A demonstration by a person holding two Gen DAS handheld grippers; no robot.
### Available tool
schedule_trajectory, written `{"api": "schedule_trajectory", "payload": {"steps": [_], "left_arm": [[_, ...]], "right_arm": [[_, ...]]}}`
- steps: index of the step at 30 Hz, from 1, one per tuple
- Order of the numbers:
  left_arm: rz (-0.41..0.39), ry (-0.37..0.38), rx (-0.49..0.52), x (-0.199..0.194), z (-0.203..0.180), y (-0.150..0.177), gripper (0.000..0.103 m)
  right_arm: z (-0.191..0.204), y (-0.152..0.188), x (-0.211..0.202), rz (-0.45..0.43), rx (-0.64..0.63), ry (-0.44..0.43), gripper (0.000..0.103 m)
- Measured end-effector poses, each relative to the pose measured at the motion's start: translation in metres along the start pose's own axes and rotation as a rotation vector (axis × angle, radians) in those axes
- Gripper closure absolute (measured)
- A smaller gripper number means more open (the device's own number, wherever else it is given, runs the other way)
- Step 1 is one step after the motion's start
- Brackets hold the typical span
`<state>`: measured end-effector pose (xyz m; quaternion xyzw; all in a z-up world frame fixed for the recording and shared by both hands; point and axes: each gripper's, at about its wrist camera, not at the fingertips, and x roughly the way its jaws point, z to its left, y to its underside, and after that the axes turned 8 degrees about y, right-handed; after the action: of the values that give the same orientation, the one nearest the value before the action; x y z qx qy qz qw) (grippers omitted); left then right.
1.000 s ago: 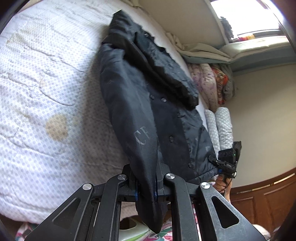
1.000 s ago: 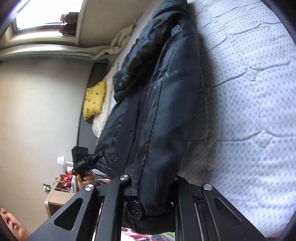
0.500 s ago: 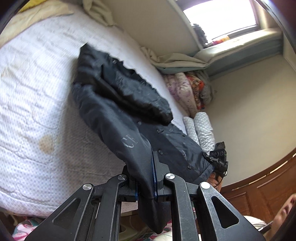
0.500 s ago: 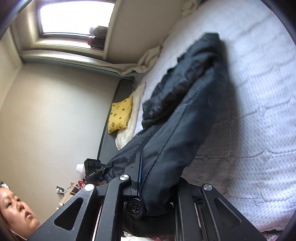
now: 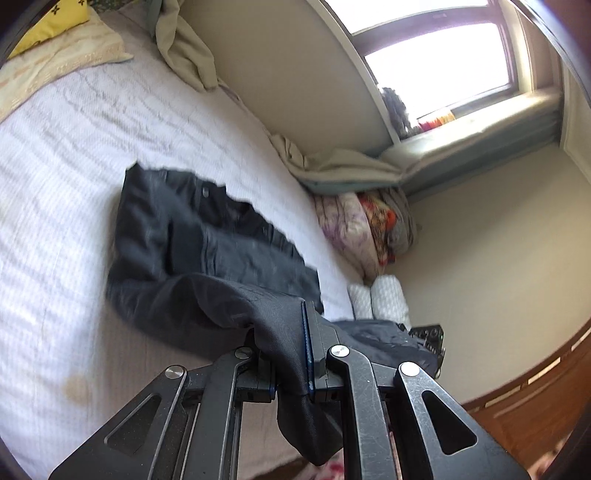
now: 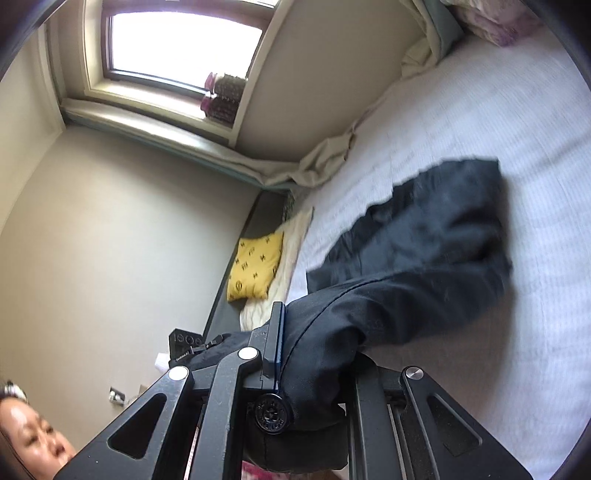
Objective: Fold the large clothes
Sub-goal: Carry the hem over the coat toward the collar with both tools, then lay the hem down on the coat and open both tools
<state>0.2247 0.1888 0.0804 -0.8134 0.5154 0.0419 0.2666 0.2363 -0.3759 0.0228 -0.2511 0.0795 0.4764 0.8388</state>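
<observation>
In the left wrist view, a yellow pillow (image 5: 48,26) sits at the top left corner of the bed (image 5: 55,221), on a cream blanket (image 5: 62,59). The white quilted cover shows a faint brownish stain (image 5: 77,387) near its lower left edge. The dark coat (image 5: 207,251) lies across the middle of the bed, its far part flat on the cover and blurred, its near hem lifted off the bed toward the camera. The left gripper (image 5: 291,365) is clamped on that hem, a fold of cloth pinched between its two fingers and hanging down past them. Further right, a beige sheet (image 5: 332,166) is bunched along the bed's far edge under the window (image 5: 439,62), with a stack of folded floral bedding (image 5: 369,229) beside it.

In the right wrist view, the window (image 6: 177,44) is at the top left, and the yellow pillow (image 6: 256,266) lies at the left end of the bed (image 6: 517,129). The right gripper (image 6: 314,369) is closed on the other corner of the hem, a large black button (image 6: 273,411) showing just below the grip. The coat (image 6: 424,251) stretches from there up to the right across the cover.
</observation>
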Motion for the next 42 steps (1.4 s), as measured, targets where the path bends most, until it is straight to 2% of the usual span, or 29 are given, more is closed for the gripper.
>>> {"api": "schedule_trajectory", "payload": {"steps": [3, 8, 13, 22, 28, 33, 36, 37, 38, 39, 40, 41, 42], "left_arm": [[-0.029, -0.014, -0.030, 0.021, 0.010, -0.030, 0.089], [-0.065, -0.086, -0.033, 0.064, 0.028, -0.070, 0.089], [-0.084, -0.169, -0.073, 0.103, 0.064, -0.094, 0.089], [-0.048, -0.268, -0.153, 0.154, 0.128, -0.110, 0.088], [-0.033, -0.327, -0.134, 0.169, 0.135, -0.113, 0.081], [-0.018, -0.345, -0.099, 0.171, 0.132, -0.114, 0.078], [-0.027, -0.320, -0.084, 0.168, 0.124, -0.115, 0.068], [-0.033, -0.303, -0.078, 0.166, 0.120, -0.115, 0.059], [-0.041, -0.279, -0.067, 0.165, 0.115, -0.115, 0.046], [-0.050, -0.262, -0.058, 0.163, 0.112, -0.116, 0.039], [-0.072, -0.243, -0.047, 0.160, 0.107, -0.117, 0.025], [-0.107, -0.235, -0.037, 0.155, 0.102, -0.116, 0.014], [-0.139, -0.226, -0.032, 0.150, 0.100, -0.116, 0.010]], "right_arm": [[-0.005, -0.027, 0.020, -0.026, 0.021, 0.008, 0.096], [-0.022, -0.063, 0.057, -0.050, 0.035, 0.059, 0.096], [-0.046, -0.091, 0.097, -0.057, 0.052, 0.121, 0.096], [-0.110, -0.108, 0.153, -0.019, 0.146, 0.240, 0.094], [-0.127, -0.112, 0.172, -0.017, 0.163, 0.277, 0.090], [-0.140, -0.115, 0.179, -0.011, 0.212, 0.259, 0.088], [-0.143, -0.115, 0.176, -0.010, 0.243, 0.229, 0.085], [-0.145, -0.115, 0.175, -0.012, 0.264, 0.214, 0.084], [-0.146, -0.115, 0.173, -0.012, 0.283, 0.198, 0.081], [-0.148, -0.116, 0.171, -0.011, 0.309, 0.174, 0.075], [-0.148, -0.116, 0.168, -0.014, 0.320, 0.152, 0.070], [-0.147, -0.117, 0.163, -0.026, 0.322, 0.137, 0.055], [-0.145, -0.118, 0.159, -0.051, 0.323, 0.127, 0.045]]}}
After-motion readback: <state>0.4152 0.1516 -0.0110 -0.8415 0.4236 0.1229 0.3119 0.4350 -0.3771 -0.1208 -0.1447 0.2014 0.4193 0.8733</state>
